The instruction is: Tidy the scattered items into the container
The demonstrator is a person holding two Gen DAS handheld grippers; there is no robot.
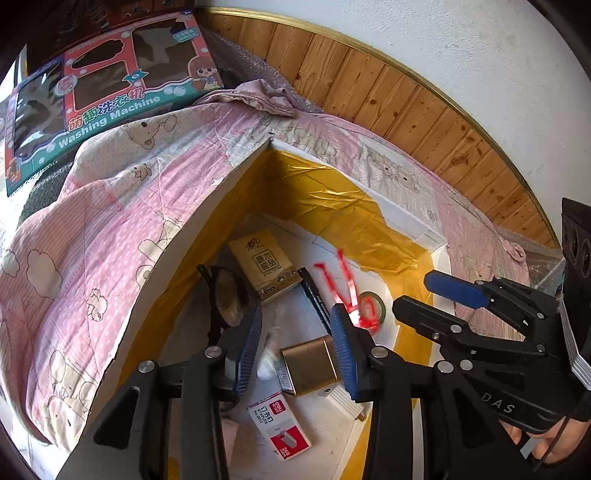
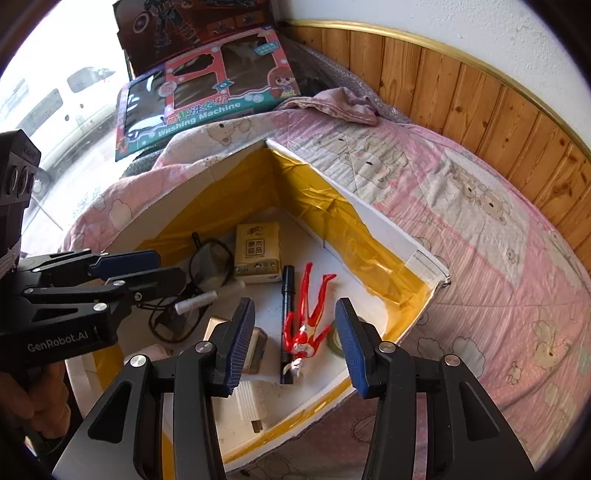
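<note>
A white box with gold foil lining (image 1: 184, 236) (image 2: 388, 229) sits on a pink quilt. Inside lie a tissue pack (image 1: 264, 267) (image 2: 256, 251), glasses (image 1: 229, 291) (image 2: 210, 262), a black pen (image 1: 314, 295) (image 2: 286, 306), a red figure (image 1: 347, 288) (image 2: 306, 321), a tape roll (image 1: 373, 306) (image 2: 334, 341), a gold case (image 1: 310, 363), a staples box (image 1: 280, 428), a white charger (image 2: 249, 402) and a white tube (image 2: 195, 301). My left gripper (image 1: 297, 350) (image 2: 168, 267) hangs open over the gold case, holding nothing. My right gripper (image 2: 295, 343) (image 1: 413, 291) is open above the red figure.
The pink bear-print quilt (image 1: 110, 240) (image 2: 480, 240) surrounds the box. A "Washing Machine" toy carton (image 1: 110, 92) (image 2: 207, 96) leans at the back left, with a dark carton (image 2: 195, 29) behind it. Wood panelling (image 1: 406, 103) (image 2: 480, 96) runs along the far side. A person's hand holds each gripper.
</note>
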